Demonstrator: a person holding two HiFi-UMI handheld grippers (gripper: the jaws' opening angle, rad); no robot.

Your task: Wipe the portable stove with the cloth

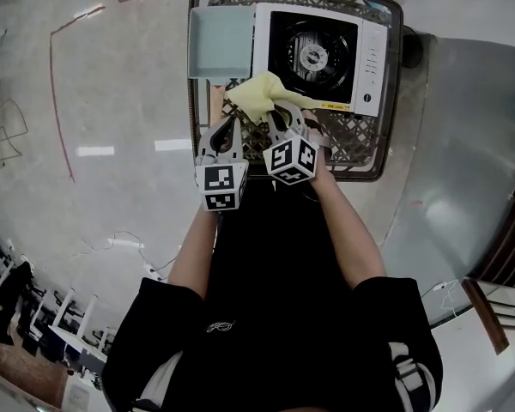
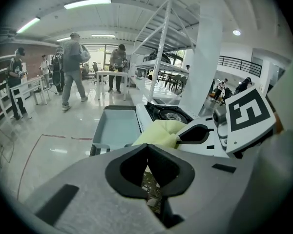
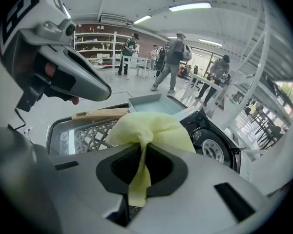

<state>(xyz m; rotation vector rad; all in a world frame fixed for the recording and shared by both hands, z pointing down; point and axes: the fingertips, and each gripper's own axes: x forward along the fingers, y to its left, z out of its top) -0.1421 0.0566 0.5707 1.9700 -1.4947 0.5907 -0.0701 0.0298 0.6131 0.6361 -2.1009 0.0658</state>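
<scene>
The portable stove (image 1: 318, 54), white with a black burner top, lies in a dark lattice basket (image 1: 394, 75). My right gripper (image 1: 281, 112) is shut on a yellow cloth (image 1: 259, 93), which bunches just off the stove's near left corner. In the right gripper view the cloth (image 3: 151, 128) is pinched between the jaws (image 3: 141, 149), a strip hanging down, with the stove (image 3: 212, 143) beyond to the right. My left gripper (image 1: 226, 130) hovers beside it on the left, over the basket's lattice. Its jaws (image 2: 147, 147) are shut with nothing between them. The cloth (image 2: 158, 132) and stove (image 2: 168, 113) lie ahead of them.
A pale blue tray (image 1: 221, 41) sits in the basket left of the stove. A wooden handle (image 3: 100, 113) lies near the tray. A grey metal surface (image 1: 463, 144) spreads to the right of the basket. Several people stand far off on the shiny floor (image 2: 63, 126).
</scene>
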